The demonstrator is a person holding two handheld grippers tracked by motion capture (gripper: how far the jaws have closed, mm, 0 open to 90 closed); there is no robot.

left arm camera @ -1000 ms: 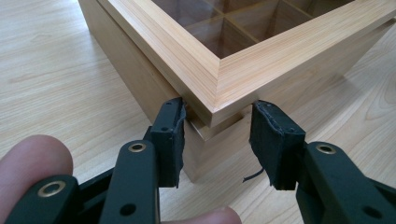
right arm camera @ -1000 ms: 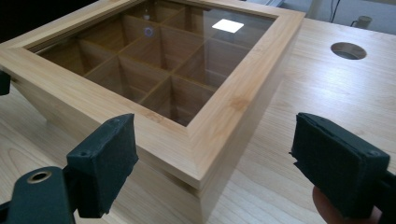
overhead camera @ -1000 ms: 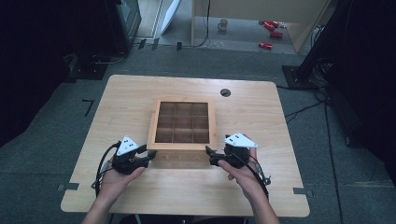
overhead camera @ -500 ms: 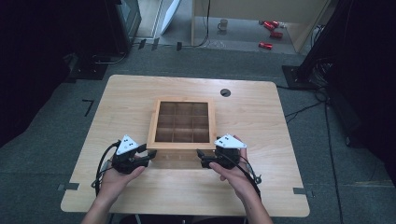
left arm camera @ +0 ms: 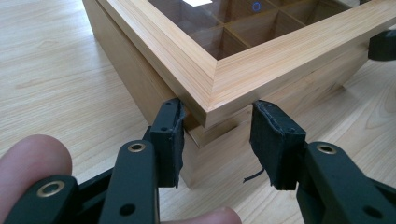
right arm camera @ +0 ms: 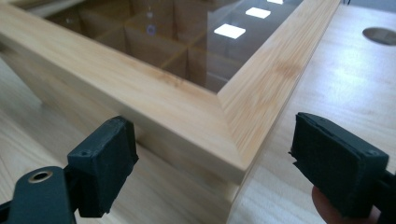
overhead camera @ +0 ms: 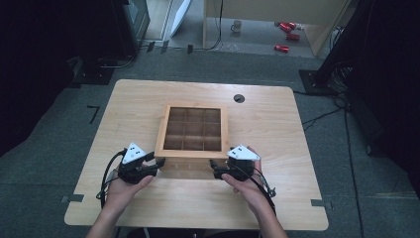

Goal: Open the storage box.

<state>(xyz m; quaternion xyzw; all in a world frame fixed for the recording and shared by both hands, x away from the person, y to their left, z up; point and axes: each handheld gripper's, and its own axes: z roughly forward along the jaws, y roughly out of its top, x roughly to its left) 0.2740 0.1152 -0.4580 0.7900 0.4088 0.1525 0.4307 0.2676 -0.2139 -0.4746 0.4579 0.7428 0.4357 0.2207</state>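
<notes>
Wooden box (overhead camera: 192, 151) with its glass-paned lid (overhead camera: 194, 128) down sits on the table (overhead camera: 143, 99) just ahead of both your claws, its nine compartments showing through the pane.

Your left claw (overhead camera: 159, 162) is at the box's near left corner. In the left gripper view the box (left arm camera: 233, 70) rises directly in front of the left claw (left arm camera: 217, 140), with that corner pushed in between the two jaws. The jaws are drawn in narrow around it. One pad (left arm camera: 173, 140) is tucked under the lid's overhanging lip against the side wall, and the other pad (left arm camera: 273, 144) stands at the front wall. Your left hand (overhead camera: 126, 186) sits behind the claw, low on the table.

Your right claw (overhead camera: 213, 163) is at the near right corner. In the right gripper view the box (right arm camera: 163, 102) lies ahead of and above the right claw (right arm camera: 212, 163), the mitred corner of the lid frame pointing down into the gap. These jaws stand wide and have just been closing a little. The corner is between them, but neither pad (right arm camera: 105, 163) touches the wood: one sits off the front face, the other well out over bare table beyond the side wall. Your right hand (overhead camera: 247, 186) is behind it.
</notes>
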